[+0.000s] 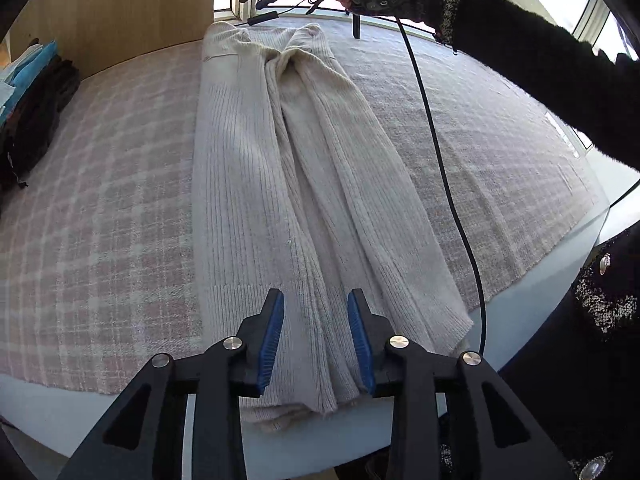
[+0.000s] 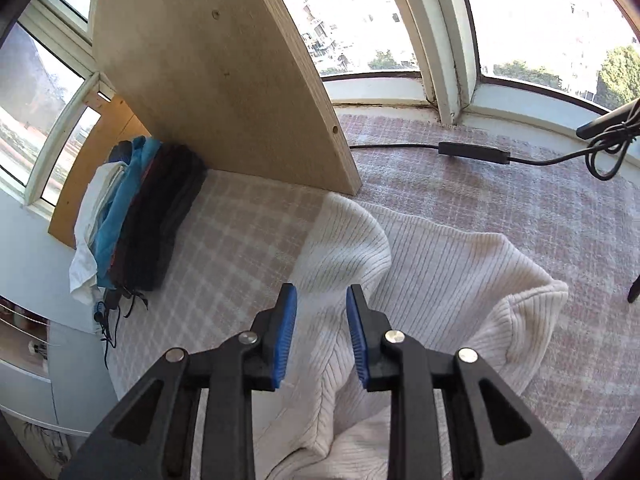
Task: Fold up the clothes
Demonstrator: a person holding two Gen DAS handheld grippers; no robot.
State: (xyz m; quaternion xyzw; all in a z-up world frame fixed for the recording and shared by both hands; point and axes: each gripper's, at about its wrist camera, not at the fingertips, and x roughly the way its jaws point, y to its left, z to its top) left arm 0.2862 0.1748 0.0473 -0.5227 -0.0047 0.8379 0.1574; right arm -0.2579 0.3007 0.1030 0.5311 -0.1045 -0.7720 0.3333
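Cream ribbed sweater [image 1: 296, 184] is lying lengthwise up the middle of the frame on the checked desk [image 1: 100, 220], sleeves folded inward. Left hand-held gripper [image 1: 316, 340] is hovering released over its lower hem; right hand-held gripper [image 2: 322, 336], likewise spread, is hanging over the upper, far end.

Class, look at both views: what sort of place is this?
Probably a home, at a bay window: a cream knit garment lies on a checked blanket, with folded clothes stacked beside a wooden panel.
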